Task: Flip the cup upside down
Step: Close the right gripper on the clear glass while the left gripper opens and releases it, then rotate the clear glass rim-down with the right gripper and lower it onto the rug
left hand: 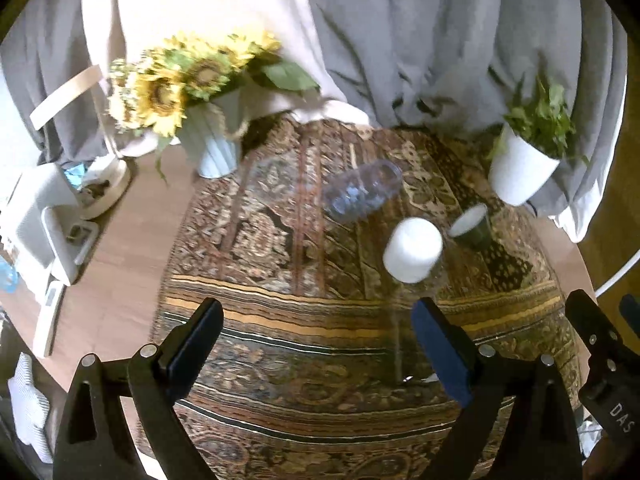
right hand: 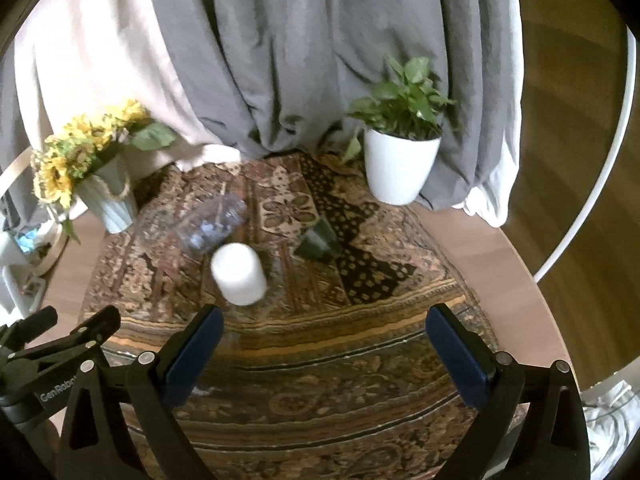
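Note:
A dark green cup (left hand: 472, 226) with a white inside lies on its side on the patterned cloth, its mouth toward the left wrist view; it also shows in the right wrist view (right hand: 319, 240). A white cup (left hand: 413, 249) stands next to it with its closed end up, also in the right wrist view (right hand: 239, 269). My left gripper (left hand: 320, 344) is open and empty, well short of both cups. My right gripper (right hand: 325, 354) is open and empty, also short of them.
A clear plastic bottle (left hand: 362, 191) lies on the cloth behind the cups. A vase of sunflowers (left hand: 212, 136) stands at the back left, a white plant pot (right hand: 400, 168) at the back right. Grey curtains hang behind. A white appliance (left hand: 44, 216) is at the left.

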Demonstrator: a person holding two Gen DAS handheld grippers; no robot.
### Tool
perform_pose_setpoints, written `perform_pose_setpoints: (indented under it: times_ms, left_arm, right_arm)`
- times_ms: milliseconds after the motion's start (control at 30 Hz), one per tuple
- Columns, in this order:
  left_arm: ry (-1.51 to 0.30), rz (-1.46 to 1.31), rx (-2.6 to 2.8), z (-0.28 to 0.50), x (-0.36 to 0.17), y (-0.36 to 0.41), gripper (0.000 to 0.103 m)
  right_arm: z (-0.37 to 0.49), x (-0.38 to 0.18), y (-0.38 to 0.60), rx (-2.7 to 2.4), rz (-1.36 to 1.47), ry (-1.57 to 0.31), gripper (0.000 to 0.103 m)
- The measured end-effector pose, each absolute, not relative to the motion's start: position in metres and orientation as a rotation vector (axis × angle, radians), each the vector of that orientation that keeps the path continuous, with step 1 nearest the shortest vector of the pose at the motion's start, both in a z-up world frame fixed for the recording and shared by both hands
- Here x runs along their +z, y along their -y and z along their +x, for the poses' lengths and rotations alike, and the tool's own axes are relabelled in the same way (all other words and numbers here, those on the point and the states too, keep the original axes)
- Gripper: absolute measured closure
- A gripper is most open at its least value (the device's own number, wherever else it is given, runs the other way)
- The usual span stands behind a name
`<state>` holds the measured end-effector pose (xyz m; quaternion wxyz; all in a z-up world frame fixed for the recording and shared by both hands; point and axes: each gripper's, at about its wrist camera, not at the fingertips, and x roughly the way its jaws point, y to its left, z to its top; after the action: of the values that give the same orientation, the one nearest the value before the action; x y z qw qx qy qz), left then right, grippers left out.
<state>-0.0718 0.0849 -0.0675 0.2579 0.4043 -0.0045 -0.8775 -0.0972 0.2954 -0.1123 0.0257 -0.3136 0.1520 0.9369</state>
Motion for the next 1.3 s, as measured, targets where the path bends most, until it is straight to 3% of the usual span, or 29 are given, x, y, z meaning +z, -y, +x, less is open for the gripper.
perform_pose_setpoints:
  times_ms: [533, 900, 1300]
  left_arm:
    - [0.117, 0.936, -2.384, -0.039, -0.032, -0.051, 0.0]
    - [0.114, 1.1, -2.306, -0.039, -0.078, -0.024, 0.0]
    - [0.12, 1.27, -2.199, -0.043, -0.132, -0.003, 0.0]
  right_arm:
    - [-0.091, -0.088, -0.249, 2.945, -0.915, -0.504, 0.001]
    - [-0.115, -0.136, -0.215, 2.903, -1.185, -0.483, 0.004]
    - [-0.141, -0.194, -0.188, 2.844, -1.449, -0.464, 0.019]
